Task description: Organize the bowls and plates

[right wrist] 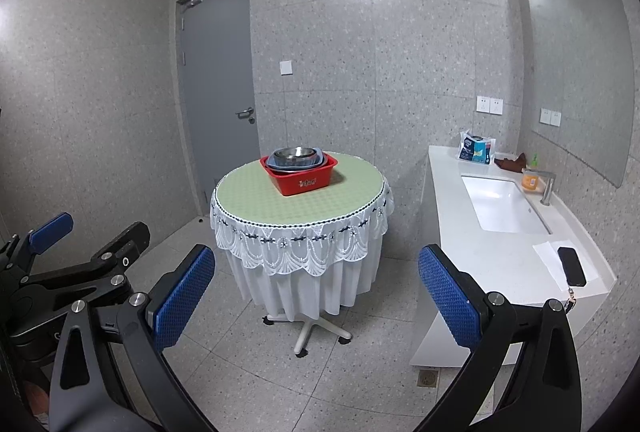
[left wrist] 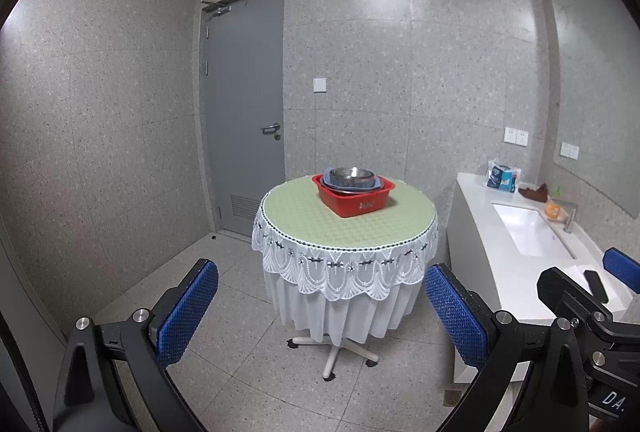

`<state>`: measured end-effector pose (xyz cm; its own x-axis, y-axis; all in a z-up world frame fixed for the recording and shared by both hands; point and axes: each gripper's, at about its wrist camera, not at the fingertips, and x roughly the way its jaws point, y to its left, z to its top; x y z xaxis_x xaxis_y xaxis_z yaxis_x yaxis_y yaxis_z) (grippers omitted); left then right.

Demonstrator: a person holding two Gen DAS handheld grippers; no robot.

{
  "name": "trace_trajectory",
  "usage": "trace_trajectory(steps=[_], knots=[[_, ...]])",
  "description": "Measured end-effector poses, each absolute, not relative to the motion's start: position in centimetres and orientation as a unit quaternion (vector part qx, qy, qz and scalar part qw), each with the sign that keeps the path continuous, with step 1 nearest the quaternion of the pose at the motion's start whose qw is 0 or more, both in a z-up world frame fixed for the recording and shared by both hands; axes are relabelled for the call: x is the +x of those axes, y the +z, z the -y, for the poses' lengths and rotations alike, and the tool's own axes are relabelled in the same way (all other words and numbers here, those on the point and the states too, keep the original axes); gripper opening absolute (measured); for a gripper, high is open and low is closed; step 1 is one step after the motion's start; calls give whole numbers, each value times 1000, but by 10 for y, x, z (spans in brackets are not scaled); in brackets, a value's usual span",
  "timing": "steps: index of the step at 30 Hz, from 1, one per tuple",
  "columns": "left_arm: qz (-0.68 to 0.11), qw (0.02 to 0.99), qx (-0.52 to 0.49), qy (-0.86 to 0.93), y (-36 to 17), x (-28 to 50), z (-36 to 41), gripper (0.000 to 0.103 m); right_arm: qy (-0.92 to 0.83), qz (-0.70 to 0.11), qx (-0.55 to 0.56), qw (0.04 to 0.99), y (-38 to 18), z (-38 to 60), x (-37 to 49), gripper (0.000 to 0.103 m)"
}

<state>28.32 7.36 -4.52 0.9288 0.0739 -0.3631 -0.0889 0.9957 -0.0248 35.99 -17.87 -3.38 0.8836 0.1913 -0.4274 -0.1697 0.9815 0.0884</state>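
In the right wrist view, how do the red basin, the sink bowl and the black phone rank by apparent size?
1. Sink bowl, though it sits nearer the camera.
2. Red basin, close behind.
3. Black phone, clearly smallest.

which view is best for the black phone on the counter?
Right wrist. The black phone shows whole there, lying on a white sheet at the near end of the counter, nothing in front. In the left wrist view the phone is partly hidden behind the right gripper's arm at the frame edge.

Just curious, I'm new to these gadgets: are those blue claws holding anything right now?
No. The left claw and the right claw are both open and empty, well short of the red basin.
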Motion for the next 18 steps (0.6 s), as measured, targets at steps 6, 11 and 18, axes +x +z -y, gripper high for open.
trace_trajectory(steps=[6, 11, 18], knots=[[-184, 982, -19, 42, -47, 285, -72, 102, 93, -222, 24, 970, -34, 179, 360, 103], [-185, 982, -17, 43, -47, 288, -72, 102, 94, -223, 25, 970, -34, 180, 360, 103], [-185, 982, -16, 44, -51, 294, -73, 102, 96, -225, 23, 969, -35, 182, 362, 103]])
